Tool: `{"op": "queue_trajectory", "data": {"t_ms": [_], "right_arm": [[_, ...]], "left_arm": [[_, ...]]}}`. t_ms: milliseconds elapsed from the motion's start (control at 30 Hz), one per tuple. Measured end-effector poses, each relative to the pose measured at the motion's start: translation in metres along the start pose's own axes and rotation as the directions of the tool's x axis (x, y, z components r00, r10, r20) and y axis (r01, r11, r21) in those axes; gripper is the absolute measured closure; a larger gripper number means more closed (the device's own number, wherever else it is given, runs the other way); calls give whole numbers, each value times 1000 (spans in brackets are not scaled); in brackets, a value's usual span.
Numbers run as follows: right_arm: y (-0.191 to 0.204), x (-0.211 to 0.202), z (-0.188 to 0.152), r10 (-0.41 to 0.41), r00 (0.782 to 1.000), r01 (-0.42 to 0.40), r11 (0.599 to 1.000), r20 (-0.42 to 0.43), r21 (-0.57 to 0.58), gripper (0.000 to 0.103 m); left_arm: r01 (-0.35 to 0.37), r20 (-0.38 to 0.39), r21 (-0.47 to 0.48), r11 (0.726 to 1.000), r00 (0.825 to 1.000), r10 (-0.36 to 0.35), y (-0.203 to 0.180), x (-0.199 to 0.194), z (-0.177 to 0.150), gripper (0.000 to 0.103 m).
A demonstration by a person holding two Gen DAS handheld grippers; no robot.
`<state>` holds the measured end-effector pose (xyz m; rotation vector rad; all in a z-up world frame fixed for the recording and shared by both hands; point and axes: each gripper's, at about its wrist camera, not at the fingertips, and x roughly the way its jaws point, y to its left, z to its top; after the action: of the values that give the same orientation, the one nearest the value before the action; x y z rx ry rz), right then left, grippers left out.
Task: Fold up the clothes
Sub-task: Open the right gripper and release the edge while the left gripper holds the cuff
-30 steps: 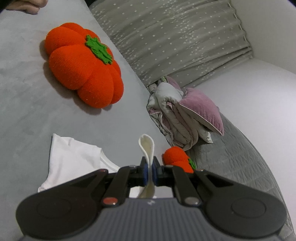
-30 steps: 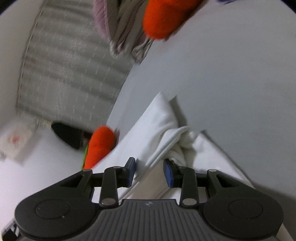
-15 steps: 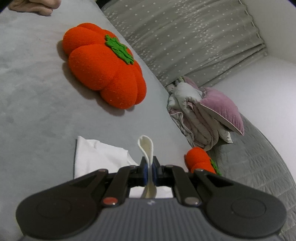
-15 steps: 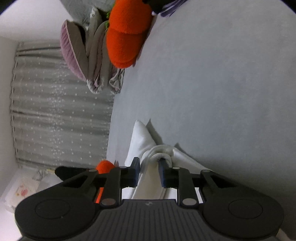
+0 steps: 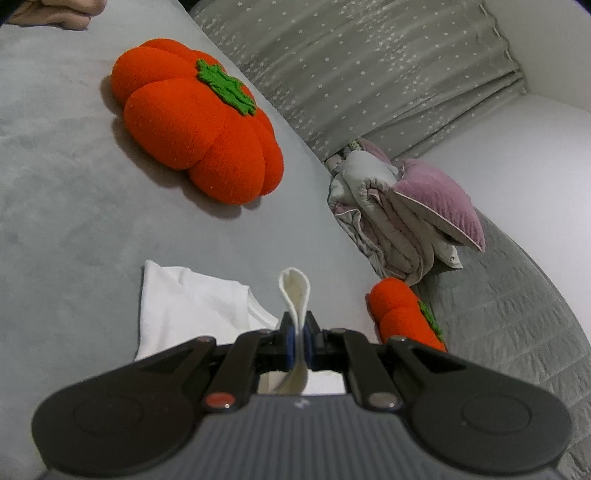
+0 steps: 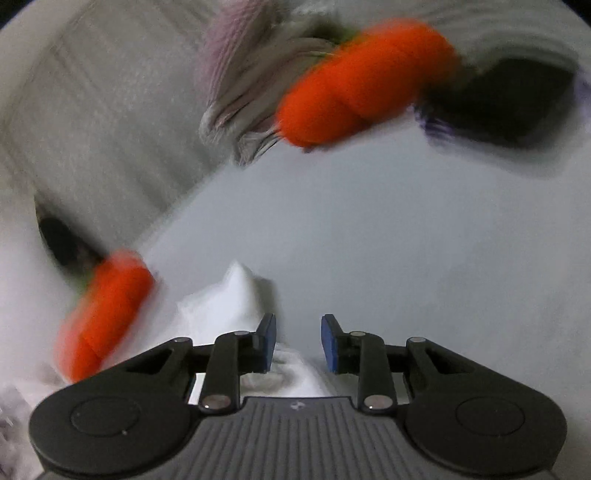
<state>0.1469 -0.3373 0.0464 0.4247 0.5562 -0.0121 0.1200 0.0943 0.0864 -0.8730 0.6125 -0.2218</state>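
Observation:
A white garment (image 5: 184,302) lies on the grey bed cover (image 5: 55,221). My left gripper (image 5: 300,325) is shut on a cream-white loop of its fabric (image 5: 295,288), which sticks up between the pads. In the blurred right wrist view, my right gripper (image 6: 298,328) hovers over the same white garment (image 6: 229,302). Its jaws are opening and stand apart. The cloth lies below them and to the left, with neither pad pressing on it.
A large orange pumpkin cushion (image 5: 199,133) sits further up the bed, and a small one (image 5: 402,314) lies at the bed's right edge. Bundled lilac and grey bedding (image 5: 399,206) lies beside a starred grey curtain (image 5: 369,66). A person's hand (image 5: 55,11) rests at top left.
My right gripper let go of the bunched white cloth, widened its jaws, rolled and lifted. The left gripper keeps its hold on the fabric loop, and its view has swung a little.

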Motion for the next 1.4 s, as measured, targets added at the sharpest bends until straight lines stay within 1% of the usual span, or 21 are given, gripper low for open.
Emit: {"op": "queue_trajectory", "data": {"t_ms": [67,167,200,333,400,433,500,533,600,667,733,800,867,1000,1100,1167,1233,1267,1300,1367,1400], "right_arm": [[18,-6,1,-7,1000,9,979,12,-202,75],[44,-7,-5,69,996,-83,926,-50,-368,76],[54,-5,-12,62,996,-83,897,-63,-433,76],[84,9,-40,-45,999,17,769,-28,-639,76],[81,14,-45,-77,997,50,757,-14,-652,79],[79,15,-47,-90,996,63,755,-9,-653,88],[69,15,-41,-95,995,70,803,-12,-592,91],[59,16,-35,-84,996,56,857,-31,-512,92],[33,17,-22,-36,996,10,961,-87,-277,92],[4,20,-16,31,990,-34,999,-137,-16,93],[-18,21,-11,97,982,-67,981,-163,181,95],[-31,22,-10,145,974,-87,949,-173,304,96],[-35,21,-10,161,971,-94,936,-175,338,96],[-27,18,-8,136,974,-83,958,-183,275,96],[-31,16,-5,145,972,-88,954,-186,288,96],[-35,18,-1,161,968,-95,945,-191,313,96],[-46,20,1,217,957,-119,898,-192,424,96],[-53,20,1,259,948,-136,855,-184,501,96],[-55,18,3,267,945,-136,843,-186,520,96],[-54,16,8,241,948,-114,868,-208,484,96],[-48,18,9,214,948,-98,901,-235,423,96]], "left_arm": [[-11,-6,-5,1000,1000,11,3,2,0,97],[-28,-9,-13,1000,1000,28,8,4,1,97],[-34,-8,-16,999,999,33,9,3,2,97],[-48,-8,-14,999,999,48,13,3,1,97],[-58,-10,-6,998,998,58,14,4,2,97],[-66,-13,0,998,998,66,14,4,2,97],[-94,-19,14,995,995,94,16,6,1,97],[-113,-25,24,993,993,113,16,8,0,97],[-188,-53,66,980,980,192,16,13,-2,97],[-270,-84,116,956,956,280,16,19,-5,97],[-351,-113,183,918,921,374,17,27,-12,97],[-379,-130,219,899,902,412,18,33,-19,97],[-380,-139,227,897,898,416,19,34,-23,97],[-378,-139,247,892,898,419,18,32,-26,97],[-375,-138,255,891,898,417,16,29,-27,97],[-349,-134,238,906,913,386,15,26,-25,97],[-317,-127,219,923,928,349,14,21,-22,97],[-315,-125,221,923,929,348,13,20,-21,97],[-314,-124,224,923,930,346,12,19,-21,97],[-345,-150,250,905,909,388,13,24,-24,97],[-364,-166,262,894,896,413,14,28,-27,97]]}}
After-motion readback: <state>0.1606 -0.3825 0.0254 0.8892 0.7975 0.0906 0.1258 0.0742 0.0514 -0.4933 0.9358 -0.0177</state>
